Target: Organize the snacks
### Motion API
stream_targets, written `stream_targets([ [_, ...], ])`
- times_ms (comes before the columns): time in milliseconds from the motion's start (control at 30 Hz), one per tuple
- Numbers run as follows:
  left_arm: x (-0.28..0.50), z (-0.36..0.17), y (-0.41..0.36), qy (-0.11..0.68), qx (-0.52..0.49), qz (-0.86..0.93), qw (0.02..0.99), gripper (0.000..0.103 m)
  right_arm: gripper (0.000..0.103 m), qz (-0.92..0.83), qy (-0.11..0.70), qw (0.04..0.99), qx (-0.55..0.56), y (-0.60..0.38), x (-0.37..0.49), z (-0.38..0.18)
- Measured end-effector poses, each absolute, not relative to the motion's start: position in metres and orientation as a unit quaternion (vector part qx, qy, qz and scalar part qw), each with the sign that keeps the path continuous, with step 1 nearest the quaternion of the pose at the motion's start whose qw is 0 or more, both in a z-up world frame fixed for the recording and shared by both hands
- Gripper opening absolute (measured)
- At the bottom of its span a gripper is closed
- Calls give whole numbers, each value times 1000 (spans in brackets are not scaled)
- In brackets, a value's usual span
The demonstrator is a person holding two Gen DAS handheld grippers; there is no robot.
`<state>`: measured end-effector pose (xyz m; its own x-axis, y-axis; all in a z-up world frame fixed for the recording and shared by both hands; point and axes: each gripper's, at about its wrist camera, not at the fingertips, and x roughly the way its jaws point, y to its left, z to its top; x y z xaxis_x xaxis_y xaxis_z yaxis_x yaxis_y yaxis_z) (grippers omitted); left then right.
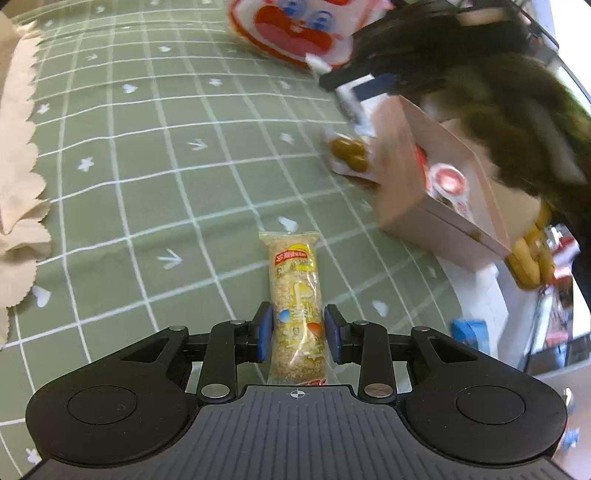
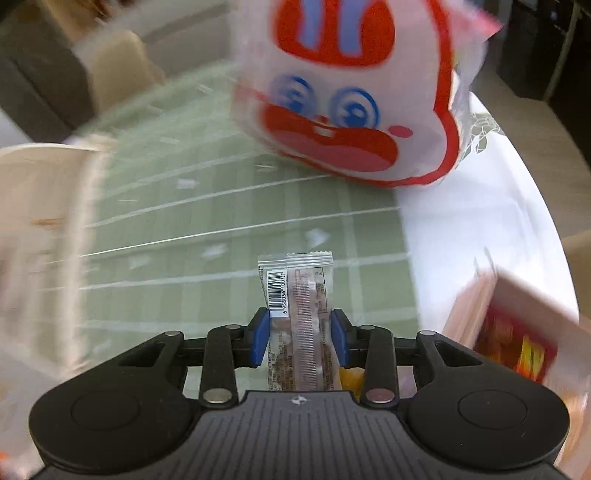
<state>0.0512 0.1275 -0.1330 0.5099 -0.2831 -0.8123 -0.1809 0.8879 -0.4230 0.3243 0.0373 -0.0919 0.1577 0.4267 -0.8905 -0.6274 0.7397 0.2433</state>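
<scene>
My left gripper point(image 1: 298, 332) is shut on a long clear packet of puffed-grain bar point(image 1: 297, 295) with a yellow and red label, held above the green checked tablecloth point(image 1: 147, 166). My right gripper point(image 2: 300, 338) is shut on a clear snack packet point(image 2: 301, 314), barcode side up. A big white and red cartoon-face bag point(image 2: 354, 110) lies on the table ahead of the right gripper; it also shows in the left wrist view point(image 1: 295, 33). A cardboard box point(image 1: 436, 184) with small packets inside stands at the right of the left wrist view, the other arm blurred above it.
A small packet with brown round pieces point(image 1: 349, 153) lies next to the box. A beige cloth point(image 1: 18, 166) lies along the table's left edge. A blurred beige box wall point(image 2: 40, 240) is at the right wrist view's left, and a red and yellow box point(image 2: 517, 332) at its right.
</scene>
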Motion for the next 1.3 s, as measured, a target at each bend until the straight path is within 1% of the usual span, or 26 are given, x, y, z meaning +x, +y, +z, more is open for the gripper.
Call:
stream_targets([
  [100, 44, -133, 110, 504, -218, -66, 833, 35, 35, 371, 517, 768, -65, -14, 269, -58],
  [200, 37, -134, 85, 514, -199, -104, 828, 35, 35, 352, 509, 785, -42, -71, 221, -49],
  [400, 37, -143, 41, 535, -157, -134, 819, 35, 35, 247, 531, 810, -20, -153, 141, -87],
  [567, 43, -137, 25, 538, -110, -121, 827, 35, 35, 224, 558, 798, 37, -176, 98, -119],
  [733, 39, -136, 16, 545, -66, -103, 829, 35, 36, 226, 553, 799, 66, -176, 73, -132],
  [833, 37, -139, 13, 545, -46, -99, 831, 35, 38, 219, 539, 812, 49, -168, 70, -141],
  [1000, 34, -140, 6, 541, -25, -93, 835, 35, 50, 219, 518, 827, 12, -163, 59, -146],
  [1067, 34, -140, 5, 540, -19, -92, 836, 35, 54, 222, 514, 828, 10, -163, 57, -147],
  [1133, 34, -140, 5, 540, -19, -93, 837, 35, 54, 221, 510, 831, 11, -164, 54, -147],
  [1233, 33, -140, 7, 539, -23, -91, 837, 35, 57, 222, 504, 835, 16, -164, 51, -147],
  [1300, 34, -140, 8, 539, -22, -89, 838, 35, 62, 227, 500, 836, 20, -165, 49, -148],
])
